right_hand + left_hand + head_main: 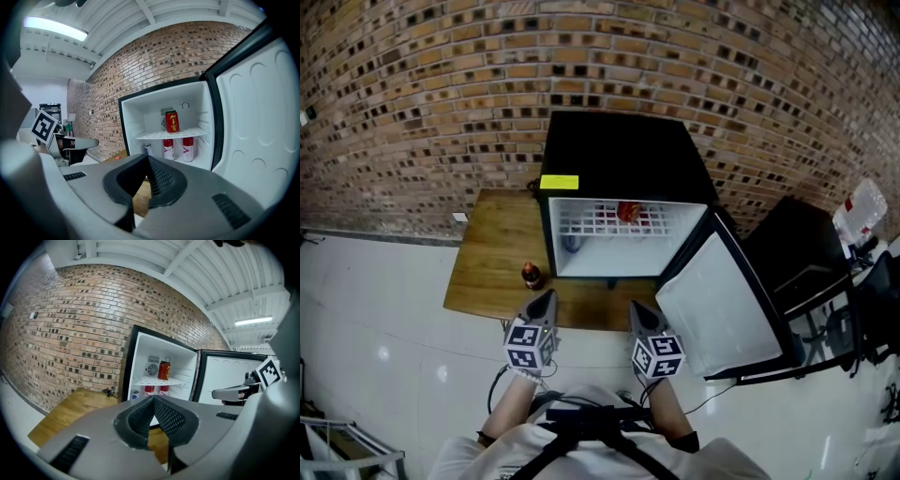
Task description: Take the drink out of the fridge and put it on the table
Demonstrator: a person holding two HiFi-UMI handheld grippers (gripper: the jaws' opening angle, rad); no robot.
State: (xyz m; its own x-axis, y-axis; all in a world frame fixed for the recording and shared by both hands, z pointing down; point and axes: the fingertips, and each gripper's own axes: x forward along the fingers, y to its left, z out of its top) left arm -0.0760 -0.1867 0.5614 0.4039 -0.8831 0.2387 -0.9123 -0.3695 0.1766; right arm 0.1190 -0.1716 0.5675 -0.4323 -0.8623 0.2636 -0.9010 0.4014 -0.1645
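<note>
With the fridge (619, 150) door (717, 300) opened, only the 1st step was done: the red drink can (628, 211) was seen on the upper shelf (581, 223) inside, not yet brought to the bench (487, 253), & the left hand-held gripper (547, 296) and right hand-held gripper (636, 307) were seen shut, w/ nothing held.

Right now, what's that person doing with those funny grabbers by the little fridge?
A person stands at a small fridge with its door open. The left hand-held gripper and right hand-held gripper are both shut and empty, short of the fridge. A red can sits on the shelf inside; a small bottle stands on the wooden table.
</note>
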